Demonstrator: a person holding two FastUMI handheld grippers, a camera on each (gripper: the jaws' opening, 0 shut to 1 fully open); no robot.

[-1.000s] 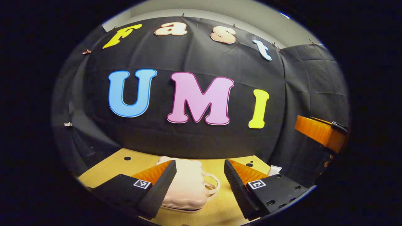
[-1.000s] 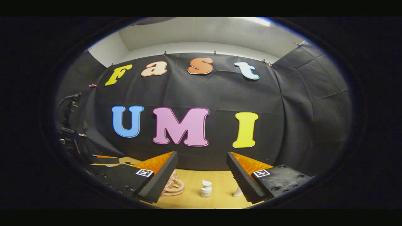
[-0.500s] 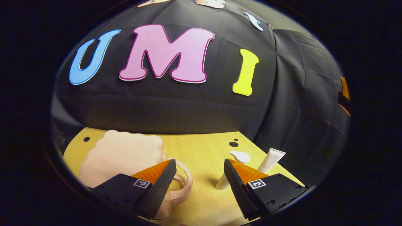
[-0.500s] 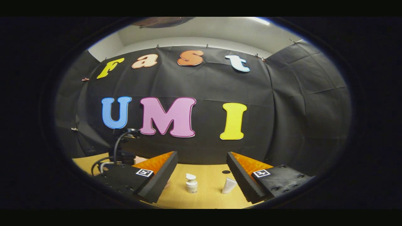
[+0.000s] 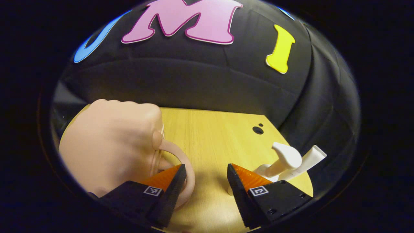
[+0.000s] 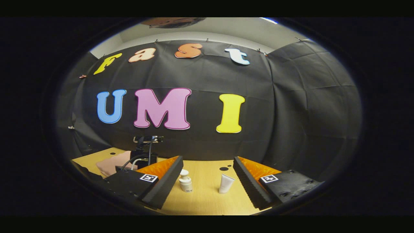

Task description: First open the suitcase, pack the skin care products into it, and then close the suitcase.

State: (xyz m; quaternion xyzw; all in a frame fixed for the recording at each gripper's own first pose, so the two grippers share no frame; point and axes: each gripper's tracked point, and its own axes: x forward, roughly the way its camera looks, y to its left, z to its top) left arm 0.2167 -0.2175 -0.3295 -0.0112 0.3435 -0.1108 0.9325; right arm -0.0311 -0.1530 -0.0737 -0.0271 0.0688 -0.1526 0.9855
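Your left tool (image 5: pixel 204 184) hangs with its fingers spread apart and nothing between them, low over the pale wooden table (image 5: pixel 220 129). The soft pink scallop-edged suitcase (image 5: pixel 110 145) lies flat and closed at about nine o'clock in the left gripper view, and its looped pink handle (image 5: pixel 181 163) curves round to just beside your left finger. The step in hand looks like the opening. I judge you should find the seam near the handle side, get one finger under the lid edge instead of pinching the handle loop, and lift in a slow arc so the shell does not slide across the table. If it skates, steady the base with the other tool.

Your right tool (image 6: pixel 207 181) is also spread wide and empty, held back from the table's near edge. Between its fingers, farther off, stand the small white pump bottle (image 6: pixel 185 182) at eleven o'clock and the white squeeze tube (image 6: pixel 225 183) at one o'clock, both upright and a little apart. The suitcase (image 6: pixel 111 163) shows at nine o'clock there, partly behind the left tool's body and cable.

The suitcase looks puffy and smooth, with a wavy outline; I cannot tell what sort of fastening it has.
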